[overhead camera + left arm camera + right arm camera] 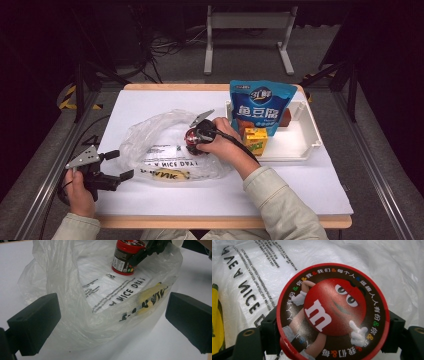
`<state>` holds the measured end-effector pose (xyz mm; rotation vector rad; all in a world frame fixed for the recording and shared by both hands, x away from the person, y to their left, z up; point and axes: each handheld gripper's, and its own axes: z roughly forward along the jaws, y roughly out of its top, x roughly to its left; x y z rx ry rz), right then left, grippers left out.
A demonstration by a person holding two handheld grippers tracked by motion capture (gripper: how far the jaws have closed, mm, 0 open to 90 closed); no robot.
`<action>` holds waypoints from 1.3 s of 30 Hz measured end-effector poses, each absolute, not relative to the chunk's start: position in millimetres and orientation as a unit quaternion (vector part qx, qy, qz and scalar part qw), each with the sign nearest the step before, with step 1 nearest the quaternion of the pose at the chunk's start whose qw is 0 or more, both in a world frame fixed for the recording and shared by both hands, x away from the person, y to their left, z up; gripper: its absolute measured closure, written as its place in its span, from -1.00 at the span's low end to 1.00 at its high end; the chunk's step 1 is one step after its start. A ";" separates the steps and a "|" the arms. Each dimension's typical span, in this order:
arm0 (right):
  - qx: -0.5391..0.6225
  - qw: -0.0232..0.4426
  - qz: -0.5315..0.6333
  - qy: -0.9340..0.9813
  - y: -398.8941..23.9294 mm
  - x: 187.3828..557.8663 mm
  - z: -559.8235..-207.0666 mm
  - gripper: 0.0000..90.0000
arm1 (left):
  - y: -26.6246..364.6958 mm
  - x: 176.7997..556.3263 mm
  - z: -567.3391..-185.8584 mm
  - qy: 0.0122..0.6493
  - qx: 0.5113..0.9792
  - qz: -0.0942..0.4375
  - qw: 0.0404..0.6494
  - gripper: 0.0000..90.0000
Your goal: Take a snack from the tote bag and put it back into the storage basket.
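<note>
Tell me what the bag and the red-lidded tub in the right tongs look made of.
Bag: thin translucent plastic film, glossy, crinkled, its print showing through. Tub: likely rigid plastic with a glossy printed wrap and lid; its sheen suggests so, though coated card can't be excluded.

bag: clear plastic bag [82, 297] with black print and a yellow patch, mouth gaping between the left gripper [110, 325] jaws, which stand wide apart
candy tub: red-lidded tub [126, 256] upright inside the bag
right gripper [147, 251]: jaws beside the tub's top
desk [175, 277]: white
</note>
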<state>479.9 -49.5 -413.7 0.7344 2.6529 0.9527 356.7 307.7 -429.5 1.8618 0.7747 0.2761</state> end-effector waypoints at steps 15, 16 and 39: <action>0.240 0.111 0.316 0.911 -47.2 472.9 -403.7 -0.42 | 307.3 356.7 -429.8 0.325 0.778 0.115 0.525 -0.99; 0.238 0.113 0.317 0.911 -47.0 472.2 -401.9 -0.42 | 307.3 356.8 -429.8 0.324 0.778 0.115 0.525 -0.99; 0.236 0.125 0.352 0.897 -60.0 449.1 -347.2 -0.42 | 307.3 357.2 -429.9 0.325 0.778 0.115 0.526 -0.99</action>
